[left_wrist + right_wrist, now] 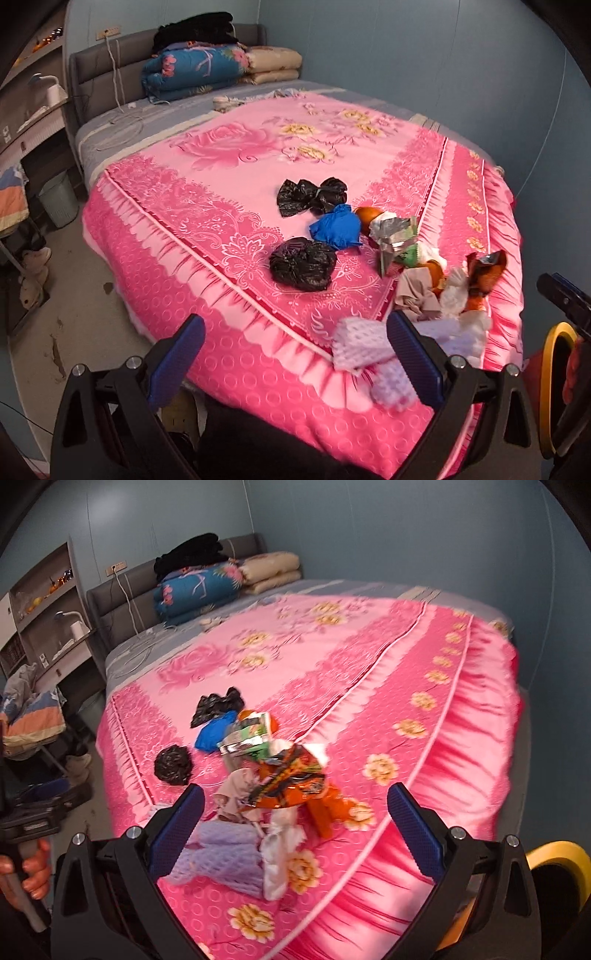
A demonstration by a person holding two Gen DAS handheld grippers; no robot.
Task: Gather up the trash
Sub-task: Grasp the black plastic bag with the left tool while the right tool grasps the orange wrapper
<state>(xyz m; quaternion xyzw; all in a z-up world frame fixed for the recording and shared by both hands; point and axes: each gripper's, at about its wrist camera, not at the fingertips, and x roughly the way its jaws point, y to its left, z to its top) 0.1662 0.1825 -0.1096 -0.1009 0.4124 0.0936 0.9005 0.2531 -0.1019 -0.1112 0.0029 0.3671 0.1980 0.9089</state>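
Observation:
Trash lies scattered on a pink floral blanket (229,206) near the bed's foot. A crumpled black bag (302,263), a second black bag (312,195), a blue wad (338,227), foil wrappers (393,236), an orange wrapper (291,782) and white foam netting (360,345) make up the pile. My left gripper (295,363) hovers open over the blanket's edge, the netting just ahead of its right finger. My right gripper (295,834) is open above the foam netting (218,856) and tissue (280,853), touching nothing.
Folded quilts (207,68) sit by the grey headboard. A cable (118,125) trails over the mattress. A grey bin (59,199) stands on the floor at left, near a shelf. A yellow-rimmed container (557,856) is at the lower right. A hand (35,871) holds the other gripper's handle.

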